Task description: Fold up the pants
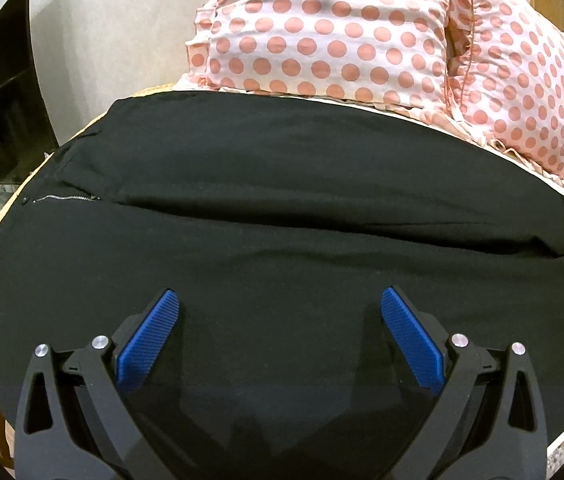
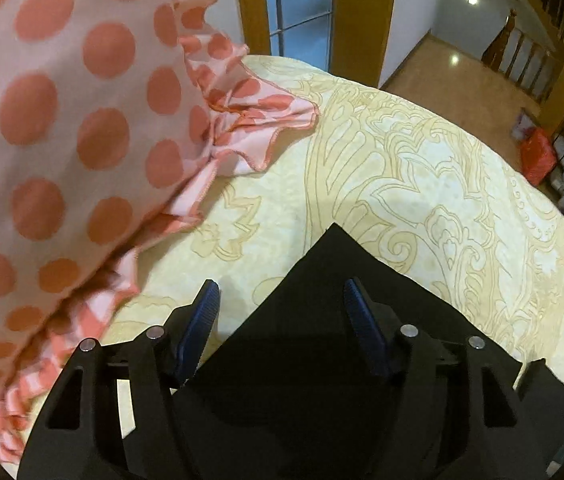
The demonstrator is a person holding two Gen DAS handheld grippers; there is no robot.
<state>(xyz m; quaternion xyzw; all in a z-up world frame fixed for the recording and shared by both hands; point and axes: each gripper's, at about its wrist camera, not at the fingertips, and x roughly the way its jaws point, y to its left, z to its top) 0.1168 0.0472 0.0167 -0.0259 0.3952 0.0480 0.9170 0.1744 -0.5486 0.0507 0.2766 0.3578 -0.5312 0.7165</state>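
Both fisheye views bow straight lines outward and close in dark vignette at the corners, under warm, fairly dim indoor light. In the left wrist view the black pants (image 1: 282, 216) swallow the light, so only faint creases and a zipper (image 1: 66, 198) read, while the polka-dot pillow (image 1: 322, 28) stays sharp. In the right wrist view that pillow (image 2: 53, 140) is motion-blurred, ceiling lamps glare off the glossy floor (image 2: 454, 60), and the patterned bedspread (image 2: 422, 184) is evenly lit.

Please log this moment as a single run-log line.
stage: pre-grasp | black fabric pants: spread flat on cream patterned bedspread | left gripper: open above pants | right gripper: open over pants corner
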